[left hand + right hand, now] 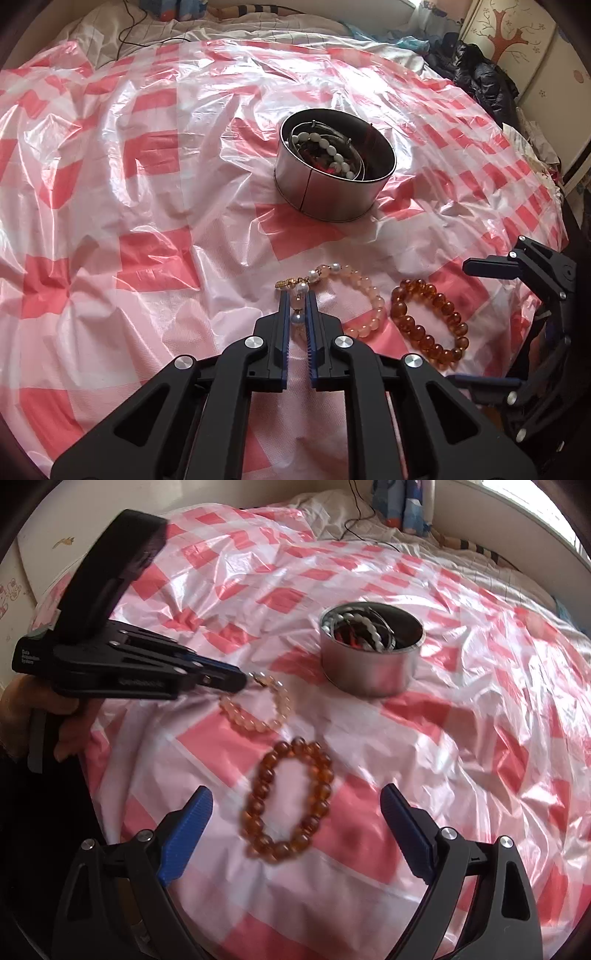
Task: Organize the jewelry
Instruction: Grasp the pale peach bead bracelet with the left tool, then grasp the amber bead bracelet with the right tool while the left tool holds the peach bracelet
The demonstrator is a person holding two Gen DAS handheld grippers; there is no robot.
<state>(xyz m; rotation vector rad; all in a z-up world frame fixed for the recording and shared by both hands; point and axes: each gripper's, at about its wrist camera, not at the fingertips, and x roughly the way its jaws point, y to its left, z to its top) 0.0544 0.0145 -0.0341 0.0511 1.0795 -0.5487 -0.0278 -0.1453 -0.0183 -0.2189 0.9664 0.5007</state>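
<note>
Gripping one pink bracelet (364, 302), left tool (298, 295); right tool (297, 805) released above one amber bracelet (290, 801).

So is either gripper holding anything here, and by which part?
The left gripper is shut on the pale pink bracelet, pinching the beads next to its gold clasp. The right gripper is open, empty, above the amber bracelet.

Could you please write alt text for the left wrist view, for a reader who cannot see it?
The left tool is closed on the pearl end of a pale pink bead bracelet lying on a pink-and-white checked plastic sheet. An amber bead bracelet lies just to its right, and a round metal tin holding other jewelry sits beyond. The right tool shows at the right edge.
</note>
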